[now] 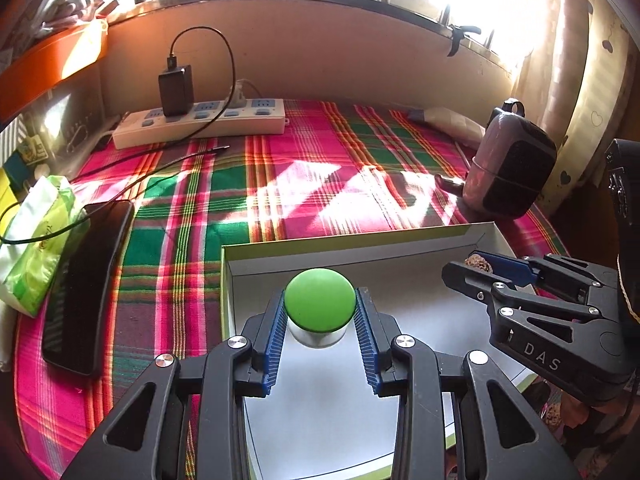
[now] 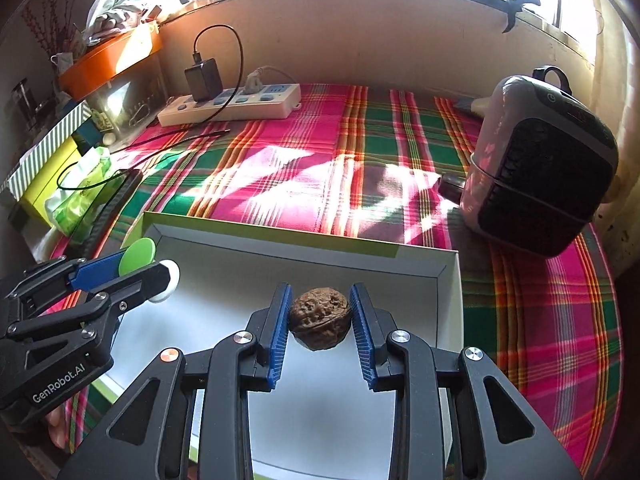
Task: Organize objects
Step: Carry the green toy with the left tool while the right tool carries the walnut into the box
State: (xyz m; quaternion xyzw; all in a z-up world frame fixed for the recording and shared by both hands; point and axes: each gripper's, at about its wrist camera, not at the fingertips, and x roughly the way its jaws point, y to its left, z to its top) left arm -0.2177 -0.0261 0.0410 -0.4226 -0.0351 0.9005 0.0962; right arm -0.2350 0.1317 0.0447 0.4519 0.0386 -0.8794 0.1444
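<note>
**Both grippers loaded over the box**

Right now, biggest first: plaid cloth (image 1: 280, 184) fills the mid frame in both views, pink/green/orange checks w/ sun patches across it. White shallow box (image 1: 400, 248) w/ green-edged rim sits on the cloth, lower centre of the left wrist view; same box (image 2: 280, 240) spans lower centre of the right wrist view.

Grey/black speaker-like unit (image 2: 540, 168) stands at right edge of frame, just beyond the box's far right corner. White power strip (image 1: 200, 124) lies upper left, against the wall, w/ a black charger (image 1: 175, 90) plugged in and its cable looping down over the cloth. Dark phone (image 1: 88, 288) lies flat at left of frame, touching a green tissue pack (image 1: 36, 240) on its left.

Left gripper (image 1: 320, 308), bottom centre of its own view, is closed partway on a green-lidded jar (image 1: 320, 304): both blue pads press the lid's sides, jar over the box floor near the left wall. Can't tell if the jar base touches the floor. Right wrist view shows that gripper (image 2: 160, 272) at lower left w/ the jar (image 2: 138, 256) in its tips.

Right gripper (image 2: 320, 316), bottom centre, is narrowed onto a walnut (image 2: 320, 318), pads touching both sides, over the box interior nr the right wall. Left wrist view shows it (image 1: 476, 266) at right edge, walnut (image 1: 476, 261) barely visible.
</note>
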